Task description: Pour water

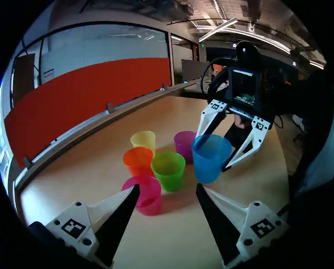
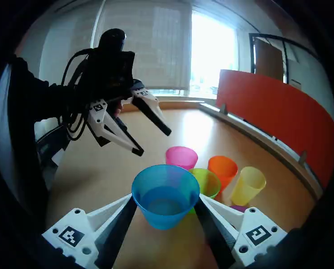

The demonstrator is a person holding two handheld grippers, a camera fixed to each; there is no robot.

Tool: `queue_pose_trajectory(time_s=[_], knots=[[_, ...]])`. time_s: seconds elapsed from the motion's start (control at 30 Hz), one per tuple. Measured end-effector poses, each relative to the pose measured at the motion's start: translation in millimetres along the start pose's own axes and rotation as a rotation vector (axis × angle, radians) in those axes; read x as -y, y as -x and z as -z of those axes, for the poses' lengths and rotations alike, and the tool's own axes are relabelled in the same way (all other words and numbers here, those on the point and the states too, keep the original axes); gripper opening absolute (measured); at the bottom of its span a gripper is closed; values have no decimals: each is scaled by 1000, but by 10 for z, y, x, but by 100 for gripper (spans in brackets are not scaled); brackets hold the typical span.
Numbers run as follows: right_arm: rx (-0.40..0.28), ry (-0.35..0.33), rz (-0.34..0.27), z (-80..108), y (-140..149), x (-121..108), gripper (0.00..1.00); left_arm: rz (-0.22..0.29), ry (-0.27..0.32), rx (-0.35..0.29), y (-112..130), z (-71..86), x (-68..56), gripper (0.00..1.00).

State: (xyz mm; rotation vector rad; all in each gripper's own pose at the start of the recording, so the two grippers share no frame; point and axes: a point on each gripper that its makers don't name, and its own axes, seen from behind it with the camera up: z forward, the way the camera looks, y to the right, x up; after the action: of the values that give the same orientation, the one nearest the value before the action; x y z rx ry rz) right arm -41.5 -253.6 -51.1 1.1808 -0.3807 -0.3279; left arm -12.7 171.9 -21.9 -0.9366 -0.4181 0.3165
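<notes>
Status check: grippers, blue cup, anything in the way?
Right gripper shut on blue cup, cup upright. Left gripper open, empty. Water in cup: cannot tell. Green cup and four other cups crowd right beside it.

**Six cups, six colours**

In my left gripper view the cluster is bright. A green cup [image 1: 168, 170] sits in the middle, with a pink cup [image 1: 143, 193] at its eight o'clock and an orange cup [image 1: 138, 160] at ten. A yellow cup [image 1: 143, 141] is at eleven, a purple cup [image 1: 185, 145] at one and a translucent blue cup [image 1: 210, 158] at two. The table [image 1: 99, 179] is pale tan wood, and a red-orange panel [image 1: 90, 94] fills the view's nine-to-ten o'clock. The tools match — left gripper [image 1: 167, 186] and right gripper [image 2: 165, 197] both have white fingers with black inner faces, each bearing a black-and-white square marker [image 1: 73, 227].
</notes>
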Motion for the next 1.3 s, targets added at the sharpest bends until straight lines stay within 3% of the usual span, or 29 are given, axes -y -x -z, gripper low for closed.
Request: queue_pose_trajectory(time_s=[0.6, 1.3], knots=[[-138, 67, -25, 240, -364, -201, 89, 10, 22, 3, 4, -59, -80, 93], [-239, 106, -24, 392, -656, -310, 89, 13, 45, 7, 44, -104, -167, 93]])
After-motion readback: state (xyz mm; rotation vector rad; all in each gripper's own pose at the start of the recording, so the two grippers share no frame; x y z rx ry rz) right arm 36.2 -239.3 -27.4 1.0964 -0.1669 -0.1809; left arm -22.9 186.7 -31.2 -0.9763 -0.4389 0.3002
